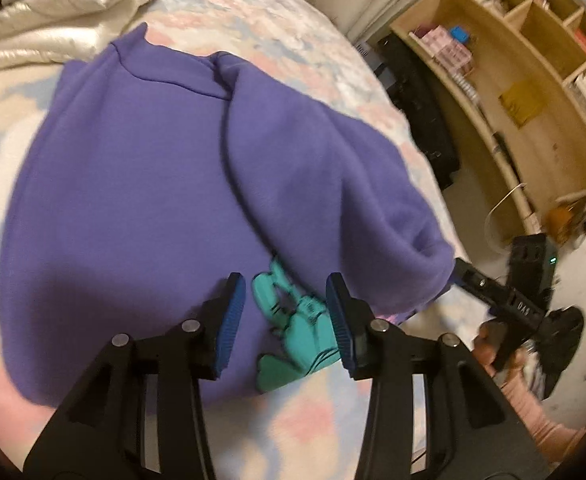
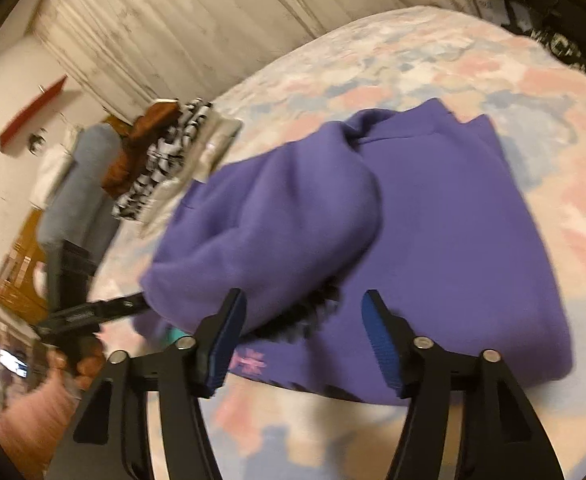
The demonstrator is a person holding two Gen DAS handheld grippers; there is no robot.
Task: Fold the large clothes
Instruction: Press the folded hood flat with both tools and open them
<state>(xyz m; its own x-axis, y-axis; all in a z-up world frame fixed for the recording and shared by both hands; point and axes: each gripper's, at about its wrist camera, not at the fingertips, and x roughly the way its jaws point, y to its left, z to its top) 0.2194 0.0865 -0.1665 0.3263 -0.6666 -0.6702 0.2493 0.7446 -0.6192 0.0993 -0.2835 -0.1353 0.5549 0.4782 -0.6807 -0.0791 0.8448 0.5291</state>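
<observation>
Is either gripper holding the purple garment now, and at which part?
Nothing is held: left gripper and right gripper stand open above the purple garment.

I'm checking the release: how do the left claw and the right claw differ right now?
The right claw stands wider open than the left claw. The left claw frames the teal print; the right claw frames a small pink print. Both are empty, over the purple sweatshirt.

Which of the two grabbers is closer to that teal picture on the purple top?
Left. The left gripper hovers open right over the teal print; the right gripper sits open at the sweatshirt's other near corner.
</observation>
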